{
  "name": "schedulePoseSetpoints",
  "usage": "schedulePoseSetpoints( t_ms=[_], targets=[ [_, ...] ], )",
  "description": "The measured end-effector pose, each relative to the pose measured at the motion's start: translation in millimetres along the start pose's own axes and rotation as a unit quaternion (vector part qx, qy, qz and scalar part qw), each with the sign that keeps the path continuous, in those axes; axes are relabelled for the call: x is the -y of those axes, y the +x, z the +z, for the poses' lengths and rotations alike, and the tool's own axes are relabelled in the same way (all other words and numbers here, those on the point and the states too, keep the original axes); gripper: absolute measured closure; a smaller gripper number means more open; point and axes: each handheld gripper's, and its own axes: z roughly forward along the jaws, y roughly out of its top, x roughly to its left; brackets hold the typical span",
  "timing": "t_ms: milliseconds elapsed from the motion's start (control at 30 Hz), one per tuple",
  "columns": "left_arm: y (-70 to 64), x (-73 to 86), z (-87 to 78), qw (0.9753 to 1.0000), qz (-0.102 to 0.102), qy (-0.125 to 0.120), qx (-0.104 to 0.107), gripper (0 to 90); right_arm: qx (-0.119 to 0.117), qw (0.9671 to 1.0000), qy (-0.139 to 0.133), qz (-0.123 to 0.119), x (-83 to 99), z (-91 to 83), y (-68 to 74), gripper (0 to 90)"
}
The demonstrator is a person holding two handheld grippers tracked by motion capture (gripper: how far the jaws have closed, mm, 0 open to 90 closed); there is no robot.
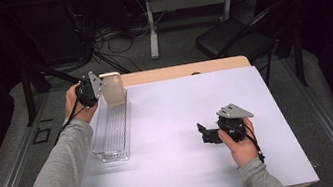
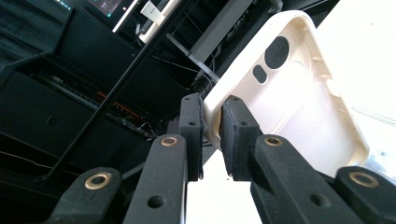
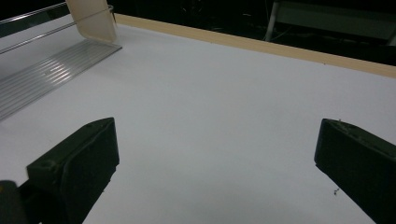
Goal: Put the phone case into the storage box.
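White tabletop (image 1: 184,121): left gripper (image 2: 212,135) pinches edge of cream plastic phone case (image 2: 299,102) upright over far end of clear ribbed plastic tray (image 1: 112,130); right gripper (image 3: 215,154) spread wide, well apart.

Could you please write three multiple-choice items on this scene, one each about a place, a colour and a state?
1. Where is the cream plastic phone case?
A. At the far end of the clear ridged plastic tray
B. Flat at the white table's near edge
C. Under the right gripper

2. What colour is the table's far edge strip?
A. Red
B. Light wood
C. Blue

3. How do the right gripper's jaws stand?
A. Shut on the case
B. Shut on nothing
C. Wide open

Answers: 1 A, the left gripper pinches the case's edge there; 2 B, a pale wooden band shows; 3 C, the right gripper view shows bare table between them.
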Motion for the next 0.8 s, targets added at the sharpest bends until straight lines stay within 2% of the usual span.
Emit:
schedulePoseSetpoints(
  t_ms=[133, 233, 400, 733, 800],
  targets=[
    [-2.2, 0.7, 2.9, 1.0000, -0.001, -0.001, 0.003, 79.7, 0.000, 1.0000, 0.000, 0.000, 0.3, -0.4, 0.1, 0.0],
    [-5.1, 1.1, 4.9, 0.9999, 0.012, 0.000, 0.001, 79.7, 0.000, 1.0000, 0.003, 0.001, 1.1, -0.5, 0.4, 0.0],
    [-3.5, 2.0, 5.8, 0.9999, 0.015, 0.003, 0.001, 79.7, -0.001, 1.0000, 0.003, 0.001, 1.3, -0.5, 0.5, 0.0],
    [0.0, 4.7, 9.8, 0.9998, 0.013, 0.014, -0.001, 79.3, -0.004, 1.0000, 0.004, -0.001, 1.8, 1.3, 2.4, 0.0],
    [0.7, 5.2, 11.2, 0.9999, 0.007, 0.015, 0.000, 79.2, -0.004, 1.0000, 0.004, -0.003, 1.9, 1.5, 2.7, 0.0]
  ],
)
